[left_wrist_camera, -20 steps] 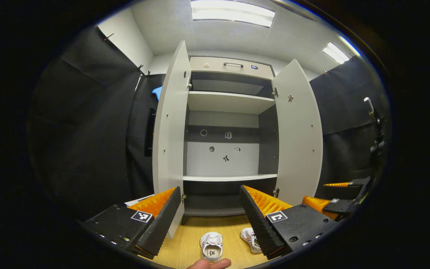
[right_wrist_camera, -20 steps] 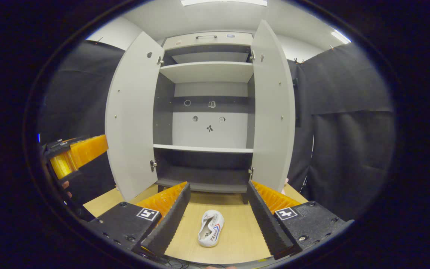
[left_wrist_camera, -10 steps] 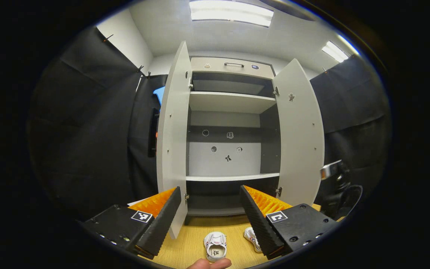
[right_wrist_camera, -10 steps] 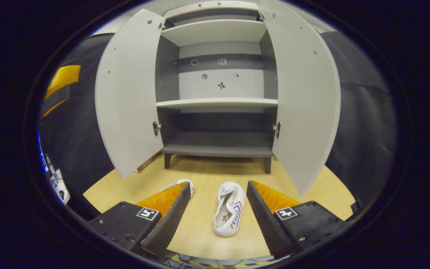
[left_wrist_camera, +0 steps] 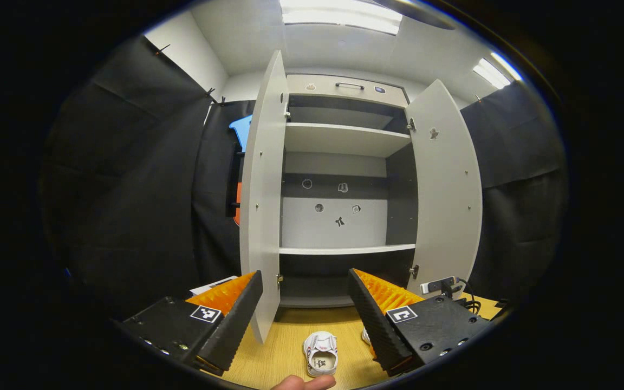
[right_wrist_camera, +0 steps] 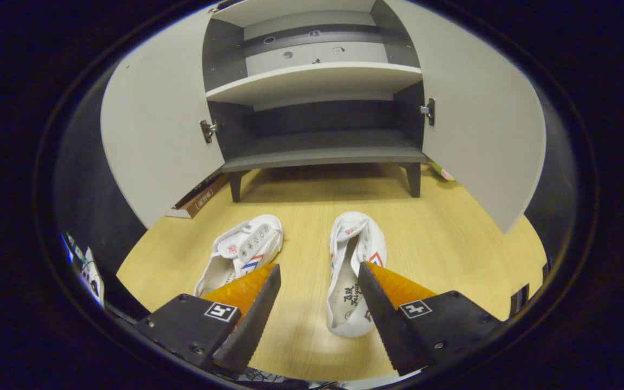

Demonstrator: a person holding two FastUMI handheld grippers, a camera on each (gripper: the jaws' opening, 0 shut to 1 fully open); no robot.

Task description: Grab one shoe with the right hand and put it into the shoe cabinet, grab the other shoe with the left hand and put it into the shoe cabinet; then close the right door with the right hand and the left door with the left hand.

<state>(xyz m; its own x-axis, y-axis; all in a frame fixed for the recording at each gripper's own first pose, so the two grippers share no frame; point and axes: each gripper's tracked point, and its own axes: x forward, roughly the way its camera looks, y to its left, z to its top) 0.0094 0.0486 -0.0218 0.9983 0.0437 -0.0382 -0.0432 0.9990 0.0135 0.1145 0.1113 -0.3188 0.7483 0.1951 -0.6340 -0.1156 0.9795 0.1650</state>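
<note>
Two white canvas shoes [right_wrist_camera: 352, 271] on wood-grain floor [right_wrist_camera: 442, 244]

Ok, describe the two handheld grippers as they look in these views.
The left gripper and right gripper look alike: two long wedge-shaped fingers with ribbed, sawtooth inner faces, each mounted on a black block with screws and a small square black-and-white marker. A bare fingertip shows under the left one.

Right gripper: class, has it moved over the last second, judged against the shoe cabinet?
Yes. The right gripper has dropped and tilted down toward the floor: the shoe cabinet has slid up its view, and both shoes now lie near its fingertips.
</note>
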